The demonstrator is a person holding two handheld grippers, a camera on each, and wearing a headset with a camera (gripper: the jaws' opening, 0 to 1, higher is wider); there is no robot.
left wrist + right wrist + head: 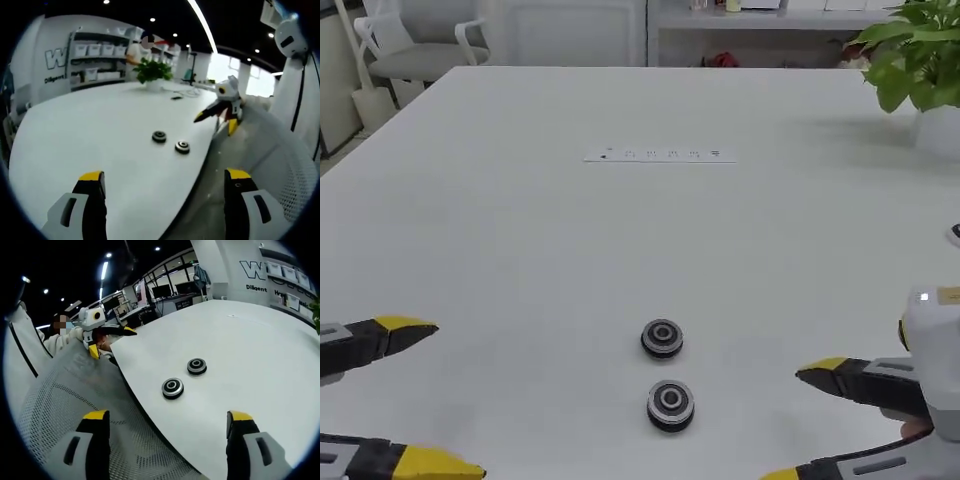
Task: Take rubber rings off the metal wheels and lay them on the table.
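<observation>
Two metal wheels lie flat on the white tabletop point(520, 220), close to its front edge and about midway along it. The near wheel point(670, 405) sits just behind that edge; the far wheel point(662, 338) lies just beyond it, apart from it and not touching. Each has a black rubber ring point(670, 426) around its rim and a shiny hub in the middle.

The left gripper point(420, 395) hangs over the front left part of the tabletop with its yellow-tipped jaws spread wide and nothing between them. The right gripper point(800, 425) hangs at the front right, its jaws likewise wide apart and bare. Both stand well apart from the wheels, one on each side.

Farther back, near the middle of the tabletop, a narrow socket strip point(660, 155) lies flush in the surface. A leafy plant point(910, 50) in a white pot stands at the far right corner. Beyond the far left corner is a white chair point(410, 50).

In the left gripper view, wall shelves point(100, 60) hold pale bins, and round lights and a long light strip point(202, 22) run across the dark ceiling. In the right gripper view, desks with monitors point(170, 290) stand past the far edge, and white mesh point(75, 405) shows below the front edge.
</observation>
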